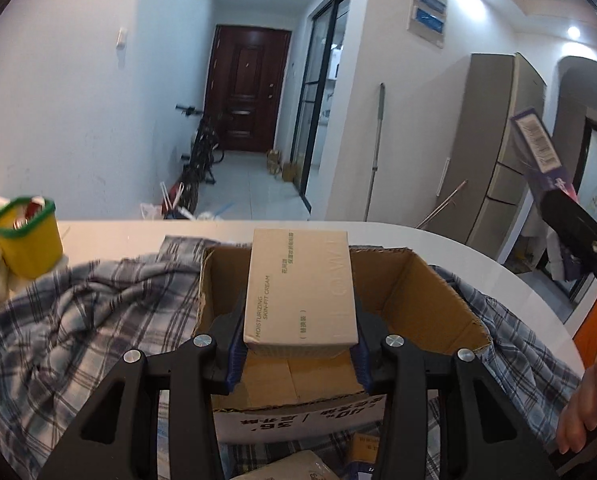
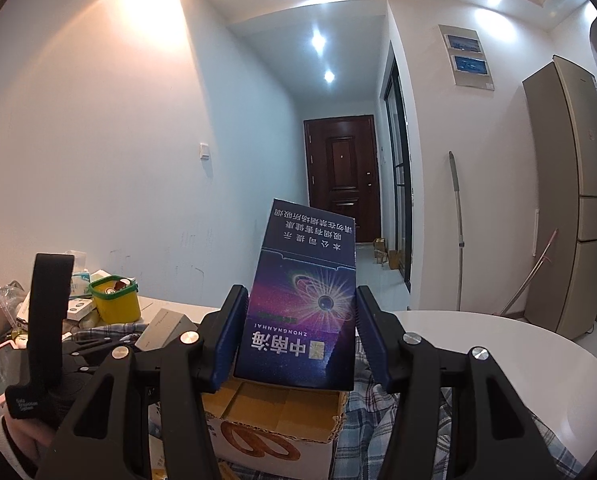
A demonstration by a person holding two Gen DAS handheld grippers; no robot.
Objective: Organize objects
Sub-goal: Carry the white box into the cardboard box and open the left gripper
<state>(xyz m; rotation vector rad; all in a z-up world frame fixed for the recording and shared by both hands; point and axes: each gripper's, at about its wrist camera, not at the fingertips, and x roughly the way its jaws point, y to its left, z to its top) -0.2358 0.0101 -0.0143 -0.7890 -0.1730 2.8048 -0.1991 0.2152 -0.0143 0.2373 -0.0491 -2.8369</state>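
My left gripper is shut on a tan cream box, its blue pads pressing both long sides. The box hangs tilted over an open cardboard carton that stands on a plaid cloth. My right gripper is shut on a dark blue and purple cigarette carton, held upright above the cardboard carton. In the left wrist view that purple carton shows high at the right edge, with one of the right gripper's black fingers below it.
A yellow tub with a green rim stands among clutter at the table's left. The white round table curves away on the right. Small packets lie in front of the carton. A person's hand is at the lower right.
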